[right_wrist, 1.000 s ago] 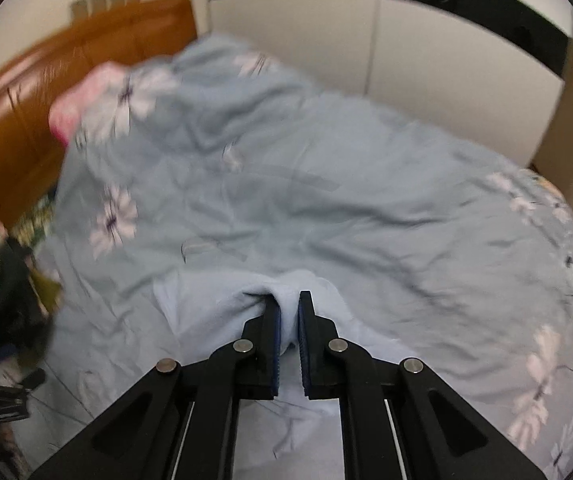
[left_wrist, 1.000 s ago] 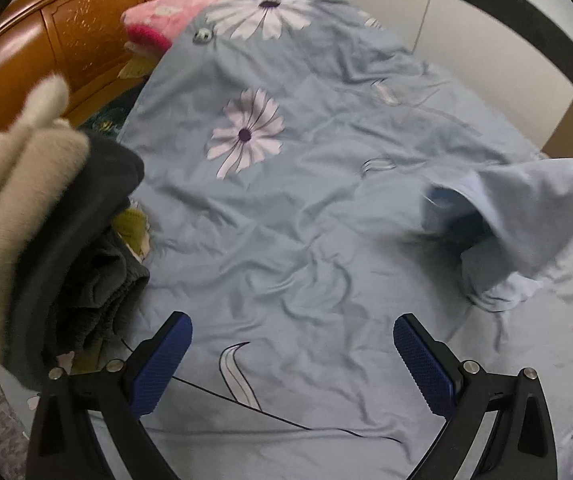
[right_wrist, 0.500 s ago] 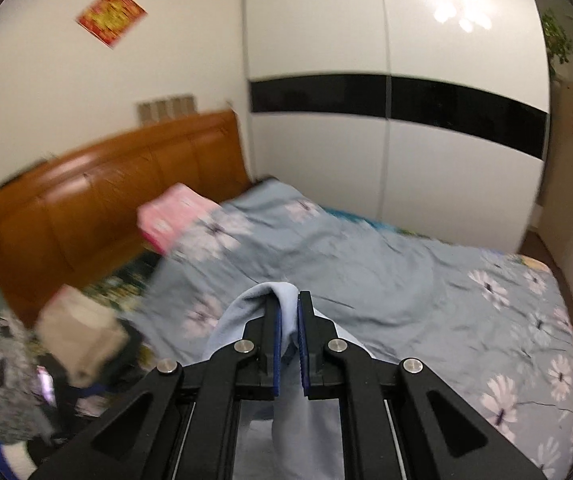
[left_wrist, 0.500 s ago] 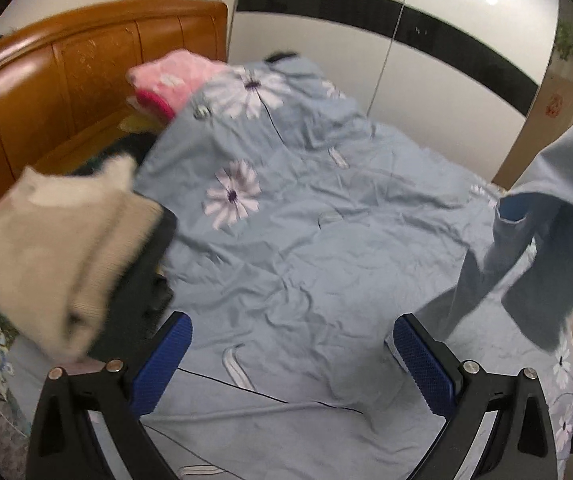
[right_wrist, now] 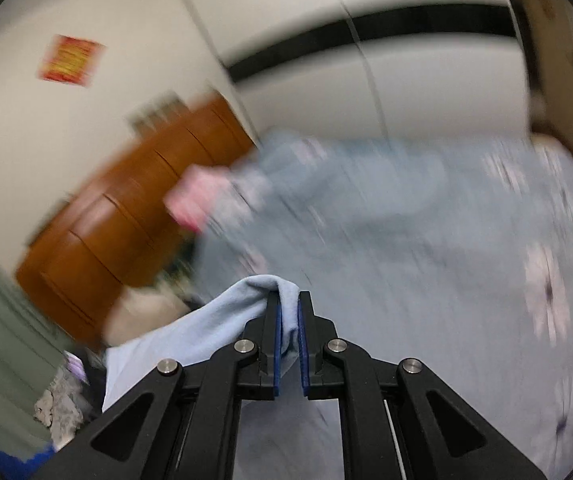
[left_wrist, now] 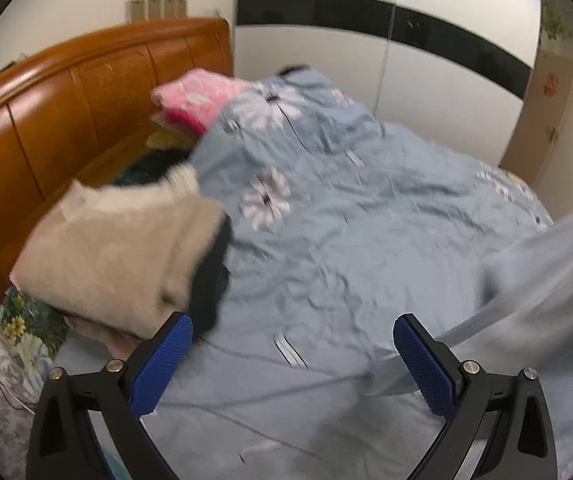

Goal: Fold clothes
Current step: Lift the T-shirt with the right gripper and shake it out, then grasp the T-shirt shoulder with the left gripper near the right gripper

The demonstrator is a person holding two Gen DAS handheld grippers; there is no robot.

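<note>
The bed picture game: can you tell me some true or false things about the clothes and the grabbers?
1. The right hand-held gripper is shut on the light blue garment. True.
2. The left hand-held gripper is holding the beige sweater. False: it is open and holds nothing.
3. The headboard is white. False: it is orange-brown wood.
4. The duvet has flowers on it. True.
5. A pink blanket lies near the headboard. True.

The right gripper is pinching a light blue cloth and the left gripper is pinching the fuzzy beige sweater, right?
Not quite. The left gripper is open and holds nothing; the beige sweater just lies beside it, as the left wrist view shows. The right gripper does pinch the light blue cloth.
</note>
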